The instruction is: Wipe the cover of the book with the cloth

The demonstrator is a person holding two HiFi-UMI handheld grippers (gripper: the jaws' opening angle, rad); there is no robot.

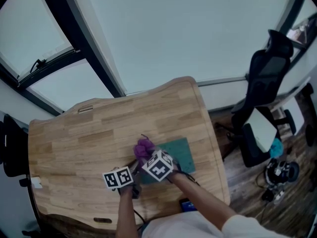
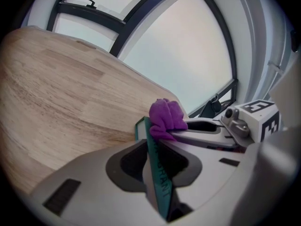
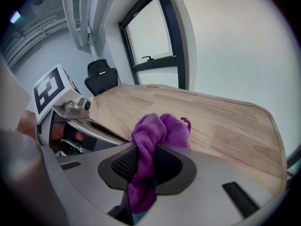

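A green book (image 1: 179, 155) lies on the wooden table (image 1: 84, 143), near its front right. My left gripper (image 1: 133, 175) is shut on the book's left edge; in the left gripper view the green spine (image 2: 159, 178) stands squeezed between the two pads. My right gripper (image 1: 147, 157) is shut on a purple cloth (image 1: 143, 148), and the bunched cloth (image 3: 160, 131) bulges out above its jaws (image 3: 149, 152). The cloth (image 2: 165, 117) sits at the book's near-left corner, right beside my left gripper (image 2: 151, 142). Whether the cloth presses on the cover I cannot tell.
A black office chair (image 1: 267, 78) stands off the table's right side, with dark gear on the floor (image 1: 280, 175) beside it. Large windows with dark frames (image 1: 94, 58) run behind the table. A small blue object (image 1: 187, 205) lies at the table's front edge.
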